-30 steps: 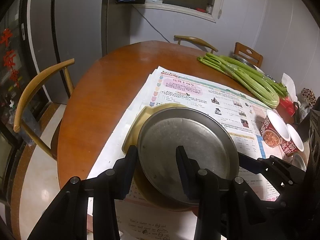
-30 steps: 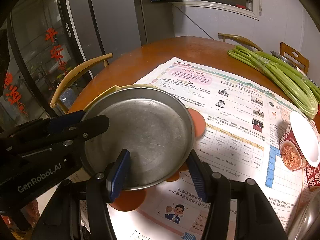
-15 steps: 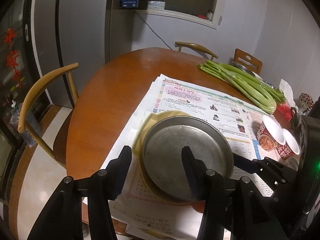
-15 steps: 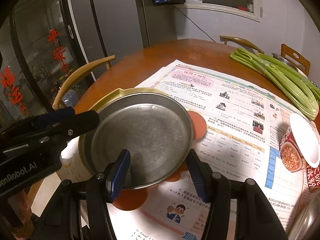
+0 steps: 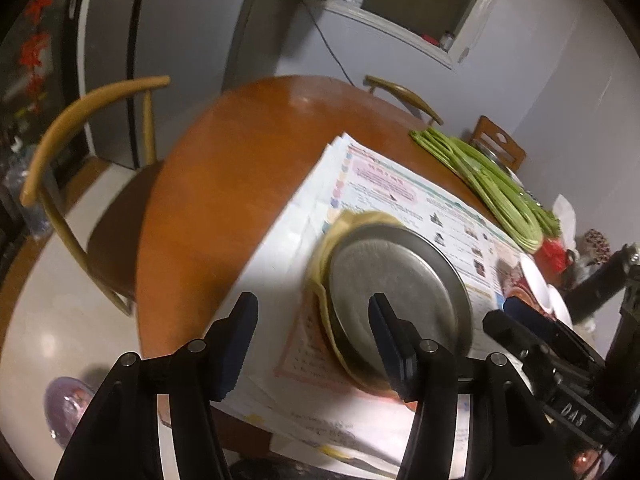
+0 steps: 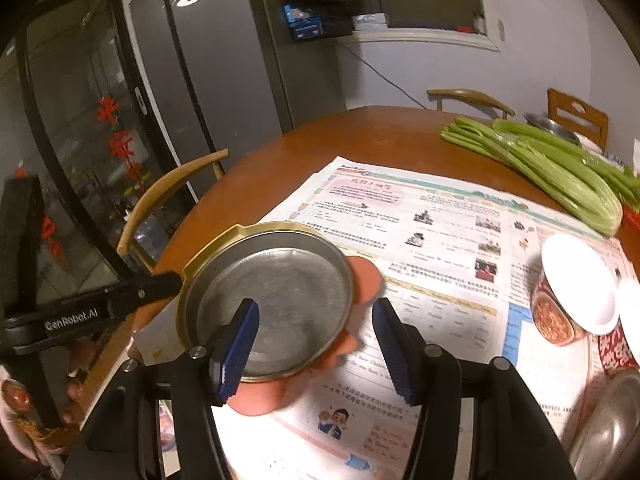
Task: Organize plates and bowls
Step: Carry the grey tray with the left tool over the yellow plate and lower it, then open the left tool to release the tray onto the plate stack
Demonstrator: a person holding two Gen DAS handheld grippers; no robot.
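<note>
Newspaper [image 6: 440, 216] is spread over the round tabletop [image 5: 240, 168] to keep it clean. On it, the metal plate [image 6: 276, 304] is nested in the yellow bowl [image 6: 224, 240], so they are stacked. Both the left hand-held gripper [image 5: 312, 336] and the right hand-held gripper [image 6: 316, 340] are held apart, gripping nothing.

grey metal plate [image 6: 276, 304], seemingly yellow dish [image 6: 240, 234]
</note>
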